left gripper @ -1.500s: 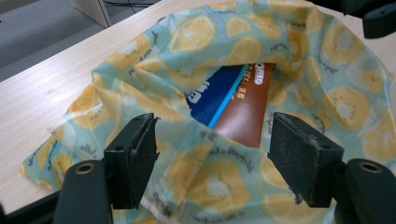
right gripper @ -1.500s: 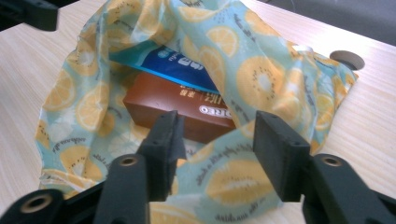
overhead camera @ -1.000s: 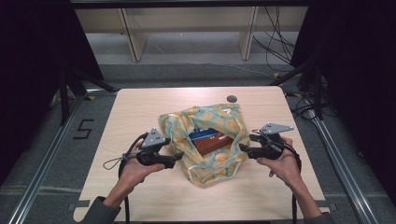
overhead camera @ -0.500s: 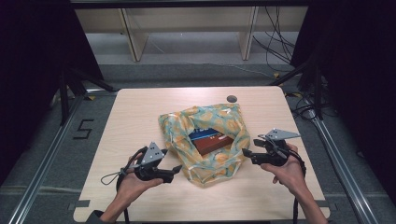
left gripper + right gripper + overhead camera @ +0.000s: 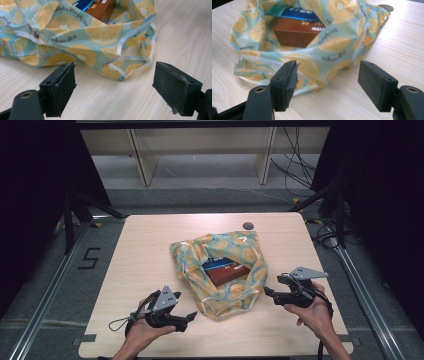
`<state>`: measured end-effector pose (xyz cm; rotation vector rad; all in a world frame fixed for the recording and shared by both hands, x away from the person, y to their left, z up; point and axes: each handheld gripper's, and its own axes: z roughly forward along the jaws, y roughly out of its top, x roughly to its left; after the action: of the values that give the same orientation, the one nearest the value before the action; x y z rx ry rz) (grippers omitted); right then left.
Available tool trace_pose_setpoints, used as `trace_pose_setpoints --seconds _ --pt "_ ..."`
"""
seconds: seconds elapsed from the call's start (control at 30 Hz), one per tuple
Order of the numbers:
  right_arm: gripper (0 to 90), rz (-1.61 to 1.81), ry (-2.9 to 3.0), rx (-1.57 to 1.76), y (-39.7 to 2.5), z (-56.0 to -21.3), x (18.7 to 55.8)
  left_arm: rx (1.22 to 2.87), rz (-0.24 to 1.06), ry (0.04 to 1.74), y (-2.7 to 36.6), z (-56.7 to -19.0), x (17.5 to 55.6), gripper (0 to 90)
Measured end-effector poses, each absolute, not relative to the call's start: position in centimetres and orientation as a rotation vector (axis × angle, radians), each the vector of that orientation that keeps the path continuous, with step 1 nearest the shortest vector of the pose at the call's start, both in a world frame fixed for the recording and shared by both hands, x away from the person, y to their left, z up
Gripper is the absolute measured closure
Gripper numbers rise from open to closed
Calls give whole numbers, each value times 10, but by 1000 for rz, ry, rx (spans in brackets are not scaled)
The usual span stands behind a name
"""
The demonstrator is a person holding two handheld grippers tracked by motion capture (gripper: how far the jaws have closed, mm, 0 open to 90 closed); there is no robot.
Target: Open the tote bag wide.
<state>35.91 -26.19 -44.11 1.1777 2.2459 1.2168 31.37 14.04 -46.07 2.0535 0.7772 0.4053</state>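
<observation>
Two grippers flank your lemon-print bag (image 5: 220,272): left gripper (image 5: 186,319) and right gripper (image 5: 269,292) just beside it. Both jaws gape wide, empty. Brown box (image 5: 228,274) lies inside.

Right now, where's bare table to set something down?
Free: the whole left strip between the bag and the table edge, and the far band beyond it. Narrower strip on the right. Crowded: near edge, where left gripper and right gripper flank the bag.

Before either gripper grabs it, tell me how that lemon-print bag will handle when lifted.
The lemon-print bag is thin, creased film, so it will probably sag and fold. The brown box inside looks rigid and may slide toward the open mouth. Its loose handle strip seems floppy.
</observation>
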Motion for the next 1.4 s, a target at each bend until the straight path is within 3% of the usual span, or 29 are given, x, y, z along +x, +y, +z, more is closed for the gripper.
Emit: trace_pose_setpoints --seconds 0.77,1.4 --pt "306 1154 2299 1166 -266 -466 332 2072 435 823 152 -490 298 163" --pt "239 1103 2405 1123 -257 -488 295 2127 431 815 149 -500 287 161"
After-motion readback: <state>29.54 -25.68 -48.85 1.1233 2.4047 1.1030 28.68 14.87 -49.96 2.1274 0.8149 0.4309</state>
